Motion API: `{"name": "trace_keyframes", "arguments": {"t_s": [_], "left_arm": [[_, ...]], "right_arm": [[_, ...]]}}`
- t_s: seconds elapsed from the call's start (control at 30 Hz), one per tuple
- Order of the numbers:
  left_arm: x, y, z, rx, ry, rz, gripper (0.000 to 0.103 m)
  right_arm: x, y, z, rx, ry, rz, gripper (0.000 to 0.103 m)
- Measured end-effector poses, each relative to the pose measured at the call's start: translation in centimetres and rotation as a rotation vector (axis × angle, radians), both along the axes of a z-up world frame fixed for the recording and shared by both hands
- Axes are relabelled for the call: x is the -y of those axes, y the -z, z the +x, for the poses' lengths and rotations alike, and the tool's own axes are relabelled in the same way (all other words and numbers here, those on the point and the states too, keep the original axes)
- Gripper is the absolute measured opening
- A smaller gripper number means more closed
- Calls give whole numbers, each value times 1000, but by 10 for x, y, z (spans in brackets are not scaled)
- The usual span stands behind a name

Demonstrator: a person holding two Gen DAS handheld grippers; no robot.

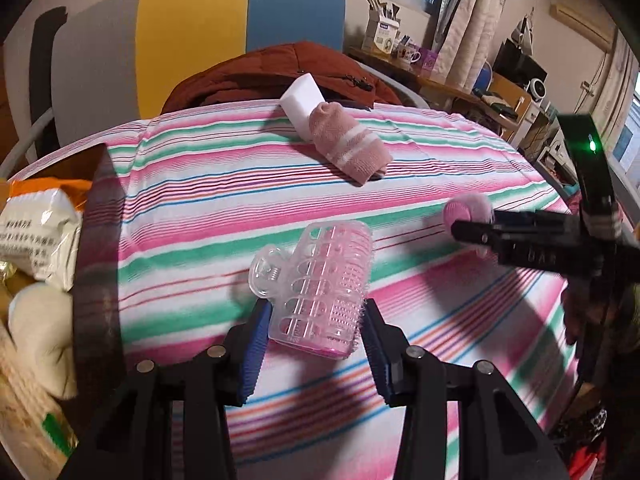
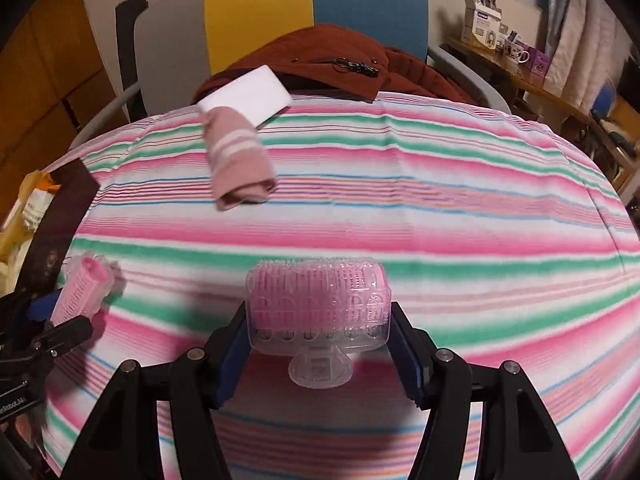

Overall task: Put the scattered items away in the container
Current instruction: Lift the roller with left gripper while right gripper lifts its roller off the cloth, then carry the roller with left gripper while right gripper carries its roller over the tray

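- Your left gripper (image 1: pixel 314 334) is clamped on a clear-and-pink plastic hair roller with a clip tab (image 1: pixel 316 284); the blue pads press both its sides, and it looks lifted just off the striped pink, green and white cloth (image 1: pixel 208 184).
- Your right gripper (image 2: pixel 320 344) likewise grips a second clear plastic roller with a pink bristled core (image 2: pixel 318 308), held crosswise between the pads, clip tab towards the camera.
- So you look to be in the carry step: both rollers are picked, neither is yet in the dark-walled container (image 1: pixel 100 240), which stands at the left edge of the cloth, packets already inside.
- Next, I judge, you must swing the left roller over that dark wall and release inside; bring the right one after it, so the two grippers do not crowd each other.
- Still lying out on the cloth: a rolled dusty-pink sock with white stripes (image 1: pixel 350 148), touching a white foam block (image 1: pixel 302 104) at the far edge.
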State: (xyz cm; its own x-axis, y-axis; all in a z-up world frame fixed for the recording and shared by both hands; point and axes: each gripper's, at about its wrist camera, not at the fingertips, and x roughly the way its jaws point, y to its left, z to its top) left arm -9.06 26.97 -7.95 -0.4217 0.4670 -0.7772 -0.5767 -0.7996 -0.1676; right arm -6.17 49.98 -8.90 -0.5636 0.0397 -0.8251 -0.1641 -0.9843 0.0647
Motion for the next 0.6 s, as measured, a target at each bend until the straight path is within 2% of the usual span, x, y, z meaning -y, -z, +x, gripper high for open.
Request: {"name": "trace_keyframes", "arguments": {"t_s": [0.3, 0.6], "left_arm": [[40, -30, 20, -48, -32, 97, 45], [99, -65, 34, -144, -109, 145, 45]], "right_arm": [[32, -9, 23, -99, 29, -101, 65], [97, -38, 10, -194, -72, -145, 65]]}}
